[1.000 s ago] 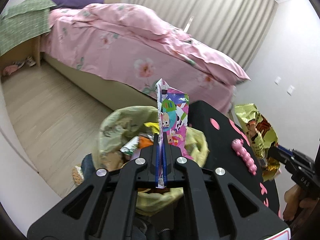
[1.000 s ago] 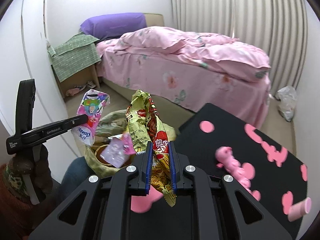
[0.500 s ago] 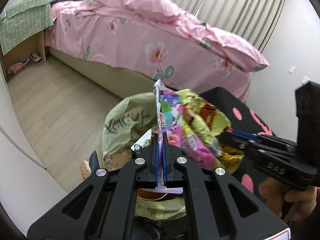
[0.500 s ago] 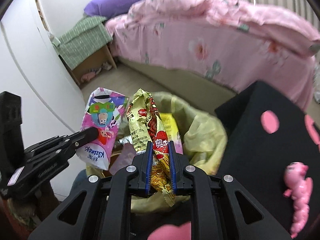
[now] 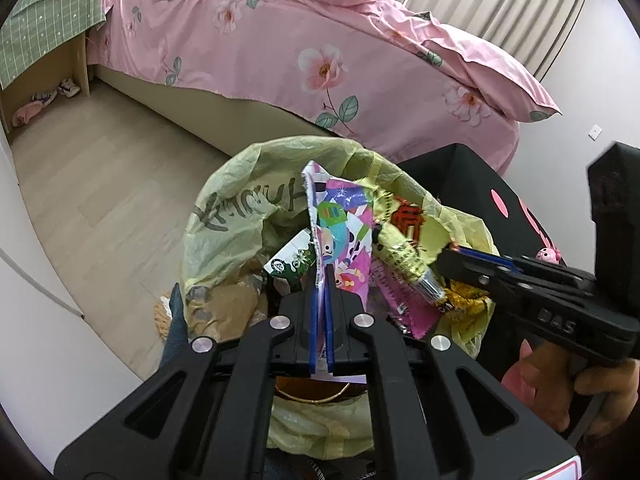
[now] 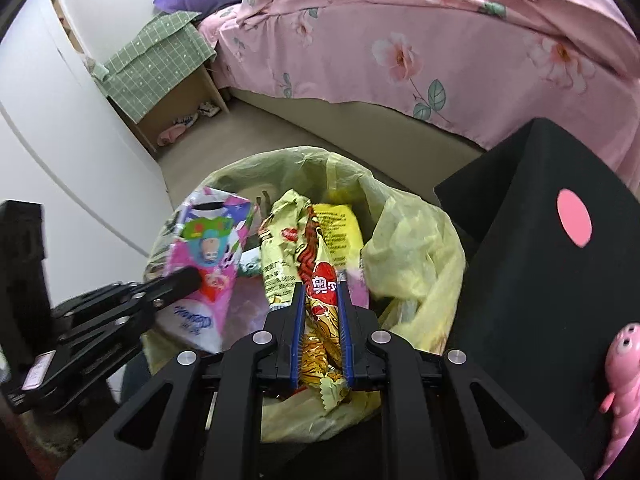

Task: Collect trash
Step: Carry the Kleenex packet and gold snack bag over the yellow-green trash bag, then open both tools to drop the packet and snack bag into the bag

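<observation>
A: Why are the 2 claws so close together?

B: Each one carries 1 piece of trash, and both are held over the same opening. The left gripper (image 5: 320, 312) is closed tight on the pink cartoon packet (image 5: 344, 240), which stands up between its blue pads. The right gripper (image 6: 322, 320) is closed on the yellow snack wrapper (image 6: 316, 280), with its jaws a little apart because the wrapper is thick.

A: And where should these go?

B: Directly under and ahead of both claws is the yellow trash bag (image 5: 240, 208), already holding other wrappers. I think releasing is the next step.

A: What is beyond it?

B: To the right of the bag is the black table (image 6: 540, 240) with a pink toy (image 6: 620, 364), and far ahead the pink bed (image 5: 280, 40).
</observation>
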The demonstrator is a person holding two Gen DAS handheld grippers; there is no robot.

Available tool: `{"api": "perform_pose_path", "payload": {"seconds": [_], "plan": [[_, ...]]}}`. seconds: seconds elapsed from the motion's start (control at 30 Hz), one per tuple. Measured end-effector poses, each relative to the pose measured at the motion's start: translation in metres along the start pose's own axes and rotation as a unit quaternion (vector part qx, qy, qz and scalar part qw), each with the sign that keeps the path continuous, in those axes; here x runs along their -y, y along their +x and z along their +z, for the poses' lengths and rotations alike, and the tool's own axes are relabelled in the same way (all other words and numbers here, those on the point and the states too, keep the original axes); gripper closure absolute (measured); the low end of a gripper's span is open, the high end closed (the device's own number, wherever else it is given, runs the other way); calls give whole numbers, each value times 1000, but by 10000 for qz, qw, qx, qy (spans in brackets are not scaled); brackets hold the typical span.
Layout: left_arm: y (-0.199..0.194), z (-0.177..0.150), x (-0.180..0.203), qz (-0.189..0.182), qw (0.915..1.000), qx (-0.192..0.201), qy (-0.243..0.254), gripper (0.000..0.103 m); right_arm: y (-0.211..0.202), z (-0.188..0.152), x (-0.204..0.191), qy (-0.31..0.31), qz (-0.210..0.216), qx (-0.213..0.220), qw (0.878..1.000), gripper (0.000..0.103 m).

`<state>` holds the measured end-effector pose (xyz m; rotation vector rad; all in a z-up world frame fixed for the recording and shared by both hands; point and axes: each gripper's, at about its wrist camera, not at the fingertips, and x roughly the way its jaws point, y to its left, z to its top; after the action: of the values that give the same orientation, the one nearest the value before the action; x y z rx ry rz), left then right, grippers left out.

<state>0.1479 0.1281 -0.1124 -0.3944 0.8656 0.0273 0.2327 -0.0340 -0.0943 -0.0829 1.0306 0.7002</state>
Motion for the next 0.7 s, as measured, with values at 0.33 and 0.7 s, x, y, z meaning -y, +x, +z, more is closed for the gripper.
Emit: {"api": "perform_pose_path", "payload": {"seconds": [0.33,0.7], "plan": [[-1,-1,-6,34,9999,4,-94,101,11,2,1,327,234,50,9992,88],[-11,1,-4,46,10000,21,-59,101,-5,-1,10,236,-89,322,9992,87]]}}
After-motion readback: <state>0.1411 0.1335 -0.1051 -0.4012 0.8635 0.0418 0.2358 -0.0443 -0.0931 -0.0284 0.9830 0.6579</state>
